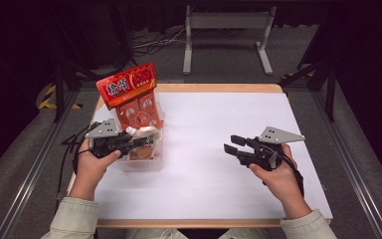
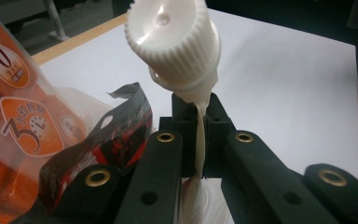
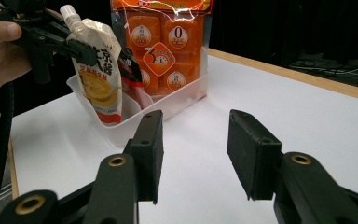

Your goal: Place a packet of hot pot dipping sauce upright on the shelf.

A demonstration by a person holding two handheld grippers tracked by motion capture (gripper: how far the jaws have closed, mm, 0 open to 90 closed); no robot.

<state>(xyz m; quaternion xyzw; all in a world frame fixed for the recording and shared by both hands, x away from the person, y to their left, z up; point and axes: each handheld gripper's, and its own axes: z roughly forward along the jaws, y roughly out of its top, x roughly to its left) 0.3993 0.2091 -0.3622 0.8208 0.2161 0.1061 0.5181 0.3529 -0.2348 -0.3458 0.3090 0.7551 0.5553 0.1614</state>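
A clear plastic bin (image 1: 144,167) stands at the table's left. A tall orange snack bag (image 1: 129,92) stands upright in it, with a small dark red packet (image 3: 130,74) beside it. My left gripper (image 1: 144,141) is shut on a white spout pouch (image 3: 98,70) just below its ribbed white cap (image 2: 172,42), and the pouch hangs upright with its bottom inside the bin. In the left gripper view the pouch's thin neck is pinched between the jaws of that left gripper (image 2: 199,140). My right gripper (image 1: 230,142) stands open over the white sheet at centre right, nothing between its pads (image 3: 251,154).
The white sheet (image 1: 214,114) covers most of the wooden table, bare between the bin and the right hand. A cable trails from each gripper. Behind the table stands a grey metal frame (image 1: 226,35) on the dark floor.
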